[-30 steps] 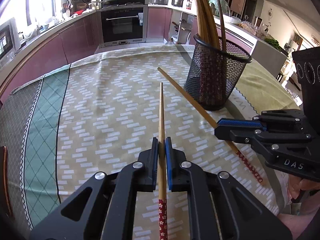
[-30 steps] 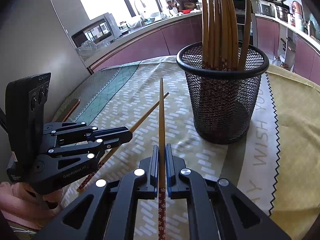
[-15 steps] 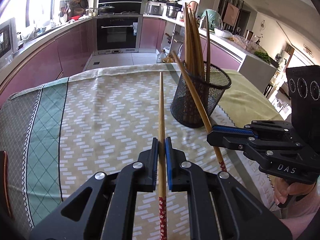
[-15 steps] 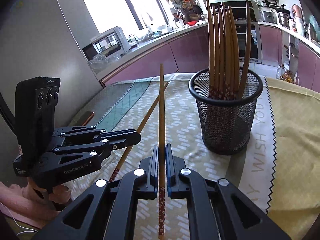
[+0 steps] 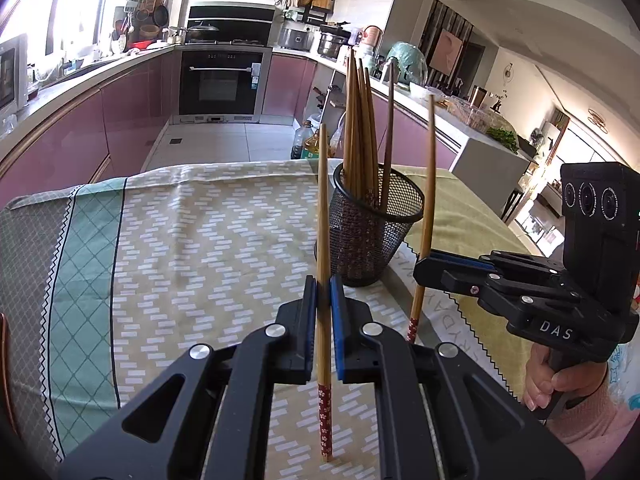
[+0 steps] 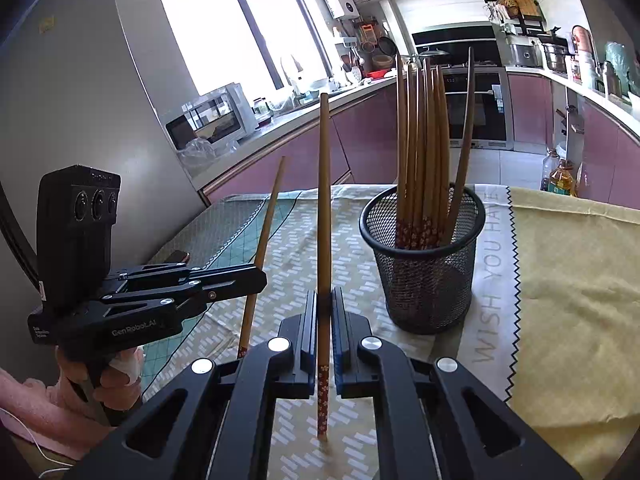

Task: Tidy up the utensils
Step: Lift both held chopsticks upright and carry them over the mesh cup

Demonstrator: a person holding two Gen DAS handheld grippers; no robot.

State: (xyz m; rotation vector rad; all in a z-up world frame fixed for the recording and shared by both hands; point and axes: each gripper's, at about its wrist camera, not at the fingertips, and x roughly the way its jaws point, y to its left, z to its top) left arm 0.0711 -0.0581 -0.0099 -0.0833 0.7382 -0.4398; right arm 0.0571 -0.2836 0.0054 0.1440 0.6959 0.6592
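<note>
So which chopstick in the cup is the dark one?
The lone brown chopstick leaning at the right of the mesh cup; the others are lighter and bunched together.

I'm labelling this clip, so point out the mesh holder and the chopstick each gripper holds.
mesh holder (image 6: 430,280), right wrist view, front wall.
left chopstick (image 5: 322,200), left wrist view, bare shaft.
right chopstick (image 6: 324,200), right wrist view, bare shaft.

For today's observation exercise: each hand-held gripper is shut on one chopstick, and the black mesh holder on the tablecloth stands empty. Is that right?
Not quite: the black mesh holder is not empty; the right wrist view shows several chopsticks standing in it. The rest holds: the left hand-held gripper and right hand-held gripper are each shut on one chopstick.
</note>
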